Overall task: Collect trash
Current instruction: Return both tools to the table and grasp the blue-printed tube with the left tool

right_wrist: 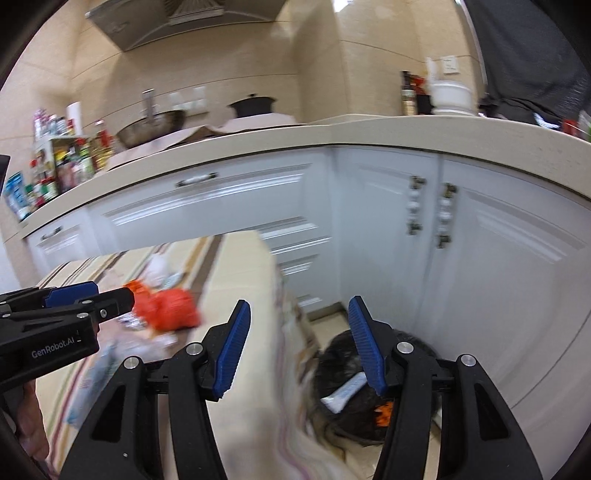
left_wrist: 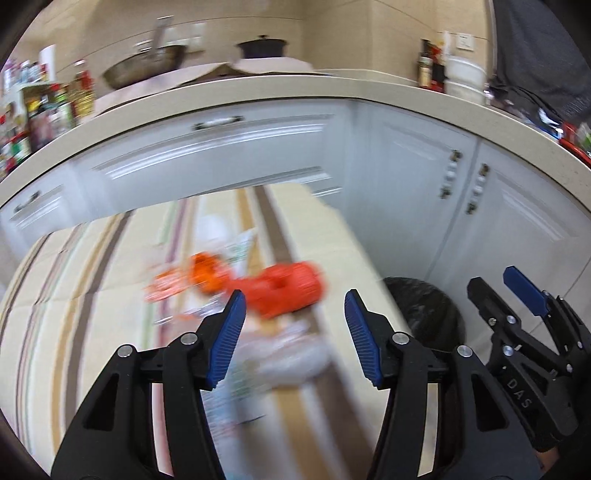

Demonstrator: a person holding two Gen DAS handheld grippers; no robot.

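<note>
In front of me, the white cabinets (left_wrist: 236,155) and beige countertop (left_wrist: 258,94) filled the back of both views, with a wok (left_wrist: 146,68) and a dark lidded pot (left_wrist: 262,46) on top. Below stood the table under a striped cloth (left_wrist: 74,295), carrying the trash: an orange-red bag (left_wrist: 286,293), a second crumpled orange piece (left_wrist: 207,273) just behind it, and clear plastic wrapping (left_wrist: 284,354) nearer to me. All of it was blurred.

View differences: only the right wrist camera looked into the black-lined bin (right_wrist: 369,413) on the floor beside the table, where a white tube (right_wrist: 345,393) and an orange scrap (right_wrist: 384,413) lay. The left wrist camera saw just the bin's dark rim past the table's corner. The range hood (right_wrist: 177,22) appeared in the right view alone. The left view gave the table trash larger and more central.

Grippers: my left gripper (left_wrist: 293,338) had its blue pads (left_wrist: 227,341) well apart, nothing between them, nothing touched; it hung above the table trash. My right gripper (right_wrist: 299,349) was likewise parted and empty, over the table's edge and the bin. Each gripper showed at the edge of the other's view, side by side, not touching.
</note>
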